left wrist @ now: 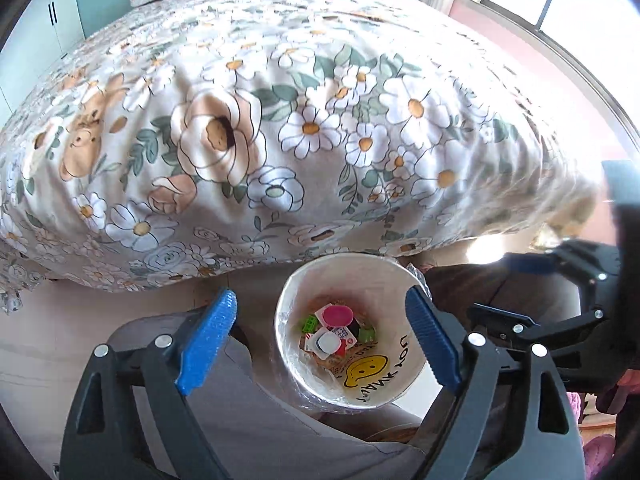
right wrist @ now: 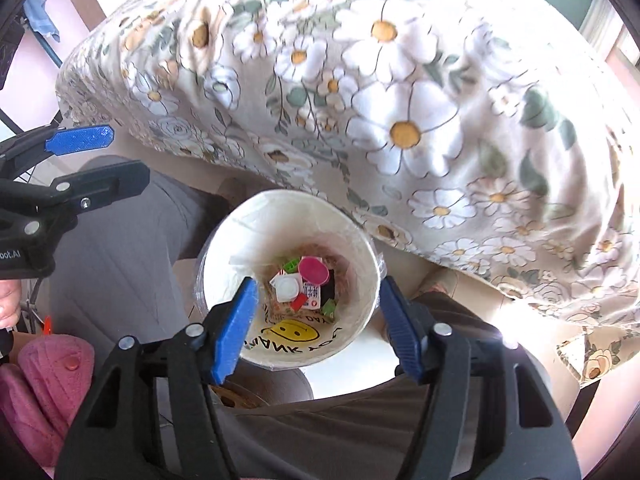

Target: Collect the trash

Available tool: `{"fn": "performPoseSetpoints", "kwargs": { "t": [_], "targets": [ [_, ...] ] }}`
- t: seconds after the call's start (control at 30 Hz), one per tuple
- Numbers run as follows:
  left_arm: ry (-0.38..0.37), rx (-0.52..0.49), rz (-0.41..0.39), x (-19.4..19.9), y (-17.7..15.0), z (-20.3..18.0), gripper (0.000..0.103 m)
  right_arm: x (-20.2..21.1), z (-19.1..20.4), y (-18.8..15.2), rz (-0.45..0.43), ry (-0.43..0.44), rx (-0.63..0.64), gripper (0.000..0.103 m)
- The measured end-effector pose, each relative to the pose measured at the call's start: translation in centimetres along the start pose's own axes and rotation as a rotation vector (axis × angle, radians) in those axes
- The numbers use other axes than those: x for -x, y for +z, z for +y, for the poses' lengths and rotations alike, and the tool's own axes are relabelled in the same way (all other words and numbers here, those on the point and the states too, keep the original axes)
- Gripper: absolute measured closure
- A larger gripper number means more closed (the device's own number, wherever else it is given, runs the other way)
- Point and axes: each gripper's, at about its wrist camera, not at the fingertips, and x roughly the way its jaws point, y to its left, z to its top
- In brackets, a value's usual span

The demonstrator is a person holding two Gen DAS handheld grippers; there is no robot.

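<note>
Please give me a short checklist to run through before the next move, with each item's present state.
1. Left tool empty, fingers apart: ok.
2. Right tool empty, fingers apart: ok.
3. Trash bin upright, mouth unobstructed: ok.
4. Collected trash lying at the bin's bottom, none on the rim: ok.
5. More trash left on the floral bedspread: none in view, though blurred parts leave it cannot tell.
6. Floor behind the bin: cannot tell.

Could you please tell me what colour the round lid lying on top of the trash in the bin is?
The round lid is bright pink, clearest in the right wrist view.
</note>
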Motion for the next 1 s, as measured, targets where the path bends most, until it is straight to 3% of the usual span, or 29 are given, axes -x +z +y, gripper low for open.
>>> {"fn": "performPoseSetpoints", "kwargs": {
  "t": [0.33,0.53,0.83,1.0],
  "targets": [
    [0.1,-0.078,-0.175,8.1,-0.7,-2.5,0.009,9.4,1.2,-1.9,-0.229,-0.096,-0.005,0.021],
    [0.128,-0.088,-0.23,10.8,-1.4,-3.2,0.008,12.6,2.9,-3.7,-0.341,-0.179,-0.014,0.019],
    [0.13,-0.12,-0.284,13.7,-3.0,-4.9,0.008,17.0,4.0,-5.7,-0.486,-0.207,-0.085,0.016],
    [0.131,-0.129,-0.303,14.1,-3.6,-5.5,0.008,17.7,4.9,-6.4,-0.507,-0.201,-0.076,0.015]
  ]
}}
